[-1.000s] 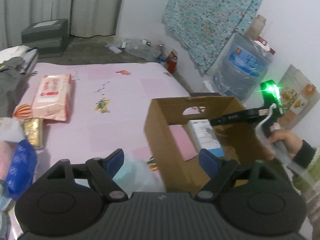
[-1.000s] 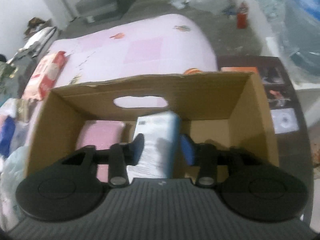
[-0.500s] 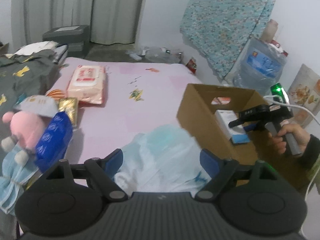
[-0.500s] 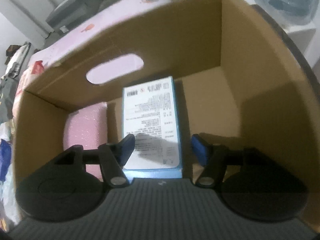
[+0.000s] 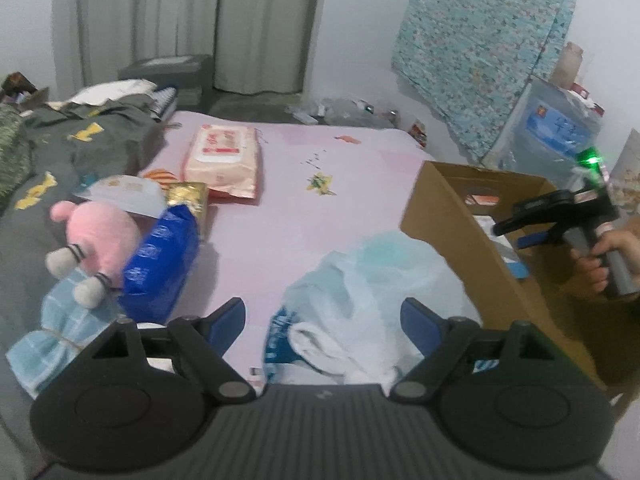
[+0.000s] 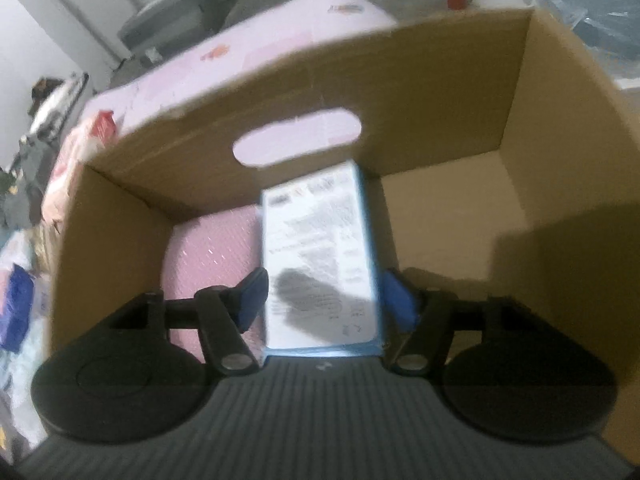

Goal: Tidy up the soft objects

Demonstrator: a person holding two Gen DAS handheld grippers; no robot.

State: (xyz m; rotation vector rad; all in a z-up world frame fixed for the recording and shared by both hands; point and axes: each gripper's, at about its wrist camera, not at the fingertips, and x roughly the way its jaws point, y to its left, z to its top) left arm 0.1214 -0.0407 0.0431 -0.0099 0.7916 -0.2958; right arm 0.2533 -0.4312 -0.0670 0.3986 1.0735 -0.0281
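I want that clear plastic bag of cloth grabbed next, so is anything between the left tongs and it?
Nothing visible: the clear plastic bag of white and blue cloth lies on the pink sheet right before the open left tongs.

A lived-in home bedroom — a bed (image 5: pixel 304 216) under a pink sheet strewn with a plush toy (image 5: pixel 96 236) and clothes (image 5: pixel 80 148), grey curtains (image 5: pixel 200 24) behind, a patterned cloth (image 5: pixel 480 52) on the wall, a water jug (image 5: pixel 556 128) nearby.
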